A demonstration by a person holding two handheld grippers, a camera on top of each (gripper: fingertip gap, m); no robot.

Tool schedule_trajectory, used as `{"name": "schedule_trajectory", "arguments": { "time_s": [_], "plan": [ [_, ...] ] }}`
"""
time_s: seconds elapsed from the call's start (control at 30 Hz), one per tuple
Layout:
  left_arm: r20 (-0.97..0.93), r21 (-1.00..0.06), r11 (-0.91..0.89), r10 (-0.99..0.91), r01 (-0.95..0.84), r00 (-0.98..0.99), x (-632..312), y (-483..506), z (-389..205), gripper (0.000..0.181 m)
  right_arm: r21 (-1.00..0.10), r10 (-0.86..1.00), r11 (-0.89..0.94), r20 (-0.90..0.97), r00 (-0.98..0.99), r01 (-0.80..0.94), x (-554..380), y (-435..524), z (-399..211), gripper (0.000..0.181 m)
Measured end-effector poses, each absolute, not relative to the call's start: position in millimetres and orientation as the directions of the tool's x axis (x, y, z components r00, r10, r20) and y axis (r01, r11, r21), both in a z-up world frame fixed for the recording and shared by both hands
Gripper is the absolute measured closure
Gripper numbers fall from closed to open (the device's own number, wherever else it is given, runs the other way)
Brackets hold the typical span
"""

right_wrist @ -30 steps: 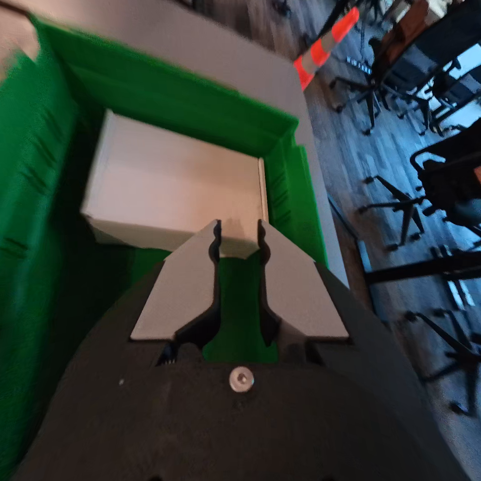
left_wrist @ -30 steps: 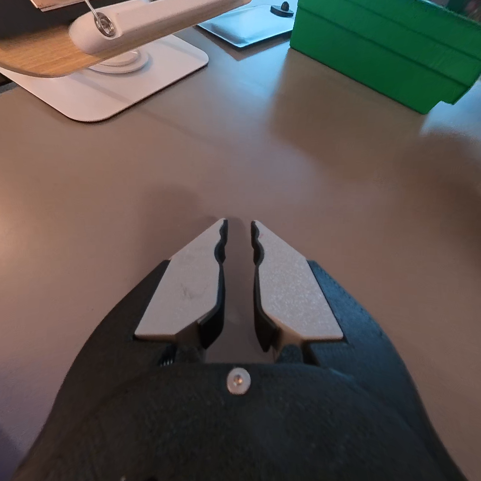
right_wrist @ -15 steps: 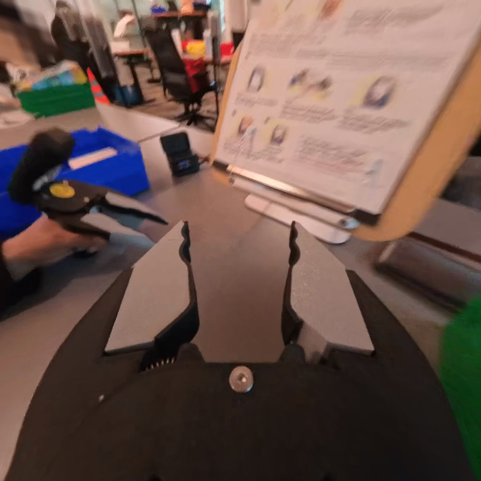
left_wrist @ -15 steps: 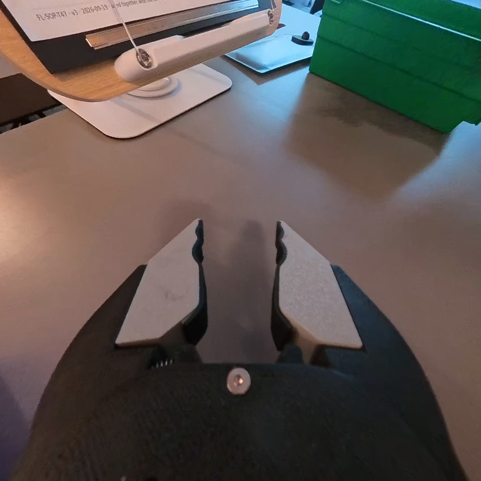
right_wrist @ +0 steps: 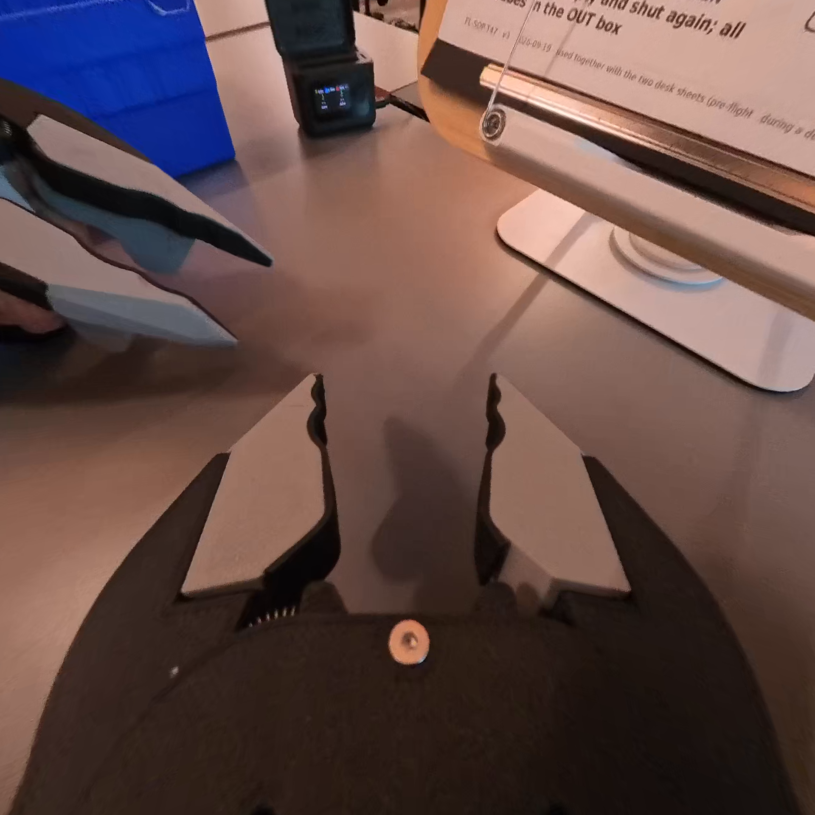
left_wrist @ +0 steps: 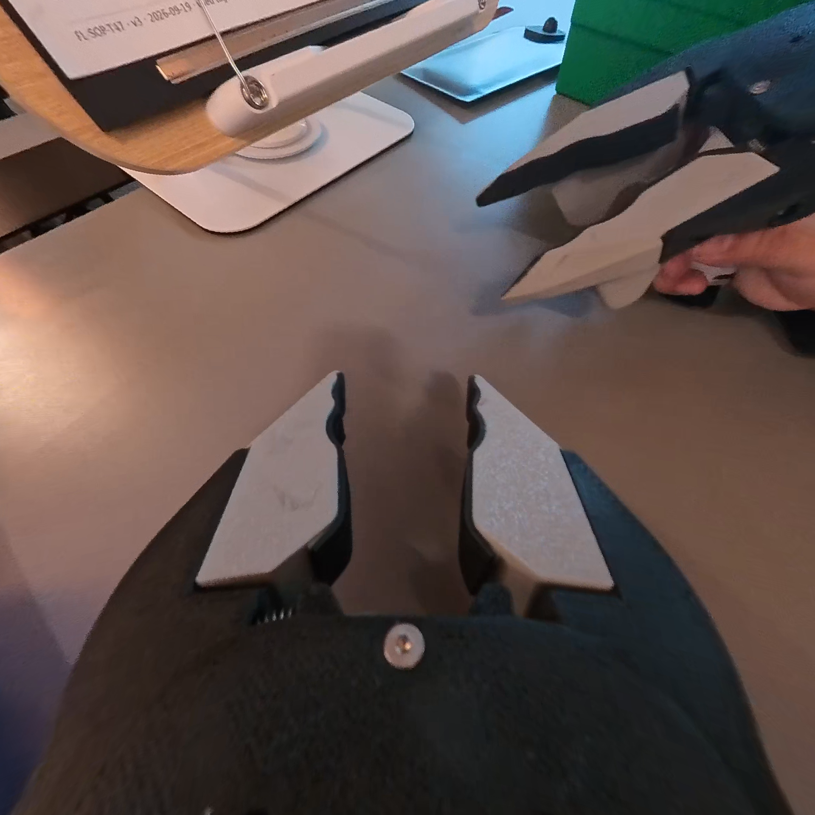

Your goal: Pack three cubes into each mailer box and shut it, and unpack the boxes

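1. Two hand-held grippers are hovering low over the bare grey-brown surface (left_wrist: 176, 335), and both are released with nothing between their fingers.
2. Seen in its own view, the left hand-held gripper (left_wrist: 405, 383) is showing a clear gap between its grey wedge-shaped fingers (left_wrist: 282, 494), with only the surface showing through.
3. The right hand-held gripper (right_wrist: 405, 383) is spreading its fingers wider still (again with nothing in the gap).
4. In the left wrist view, the right hand-held gripper (left_wrist: 498, 247) is coming in from the right edge, pointing left, with a person's hand (left_wrist: 749, 269) wrapping its grip from below.
5. In the right wrist view, the left hand-held gripper (right_wrist: 251, 300) is entering from the left edge, pointing right, so the two tools are facing each other, near but apart.
6. A wooden document board on a white flat-based stand (left_wrist: 273, 176) is standing at the far side of the surface, carrying a printed sheet (right_wrist: 661, 57).
7. A green plastic bin (left_wrist: 639, 39) is sitting at the far right in the left wrist view, partly hidden behind the right tool.
8. A blue plastic bin (right_wrist: 114, 75) is sitting far left in the right wrist view, with a small black device with a lit screen (right_wrist: 335, 92) beside it.
9. Neither mailer boxes nor cubes are showing in either view, so I cannot tell where they are lying.
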State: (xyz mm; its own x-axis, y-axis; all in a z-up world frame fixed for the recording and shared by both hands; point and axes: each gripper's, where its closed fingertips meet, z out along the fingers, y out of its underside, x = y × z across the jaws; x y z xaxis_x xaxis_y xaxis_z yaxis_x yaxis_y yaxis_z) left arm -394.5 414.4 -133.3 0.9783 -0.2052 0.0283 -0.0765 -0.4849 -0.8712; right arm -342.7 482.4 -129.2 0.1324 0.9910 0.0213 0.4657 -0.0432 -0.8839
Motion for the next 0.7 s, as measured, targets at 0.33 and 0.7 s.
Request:
{"name": "schedule_trajectory", "arguments": {
  "time_s": [0.33, 0.7],
  "plan": [
    [0.011, -0.894, -0.443, -0.164, -0.064, 0.986, -401.0, 415.6, -126.2, 0.129, -0.888, 0.993, -0.040, 0.017, 0.120, 0.458, -340.4, 478.3, -128.2, 0.113],
    [-0.023, -0.892, -0.442, -0.179, -0.101, 0.984, -391.2, 424.7, -126.9, 0.133, -0.873, 0.995, -0.023, 0.028, 0.097, 0.488, -341.8, 474.2, -133.2, 0.117]
  ]
}}
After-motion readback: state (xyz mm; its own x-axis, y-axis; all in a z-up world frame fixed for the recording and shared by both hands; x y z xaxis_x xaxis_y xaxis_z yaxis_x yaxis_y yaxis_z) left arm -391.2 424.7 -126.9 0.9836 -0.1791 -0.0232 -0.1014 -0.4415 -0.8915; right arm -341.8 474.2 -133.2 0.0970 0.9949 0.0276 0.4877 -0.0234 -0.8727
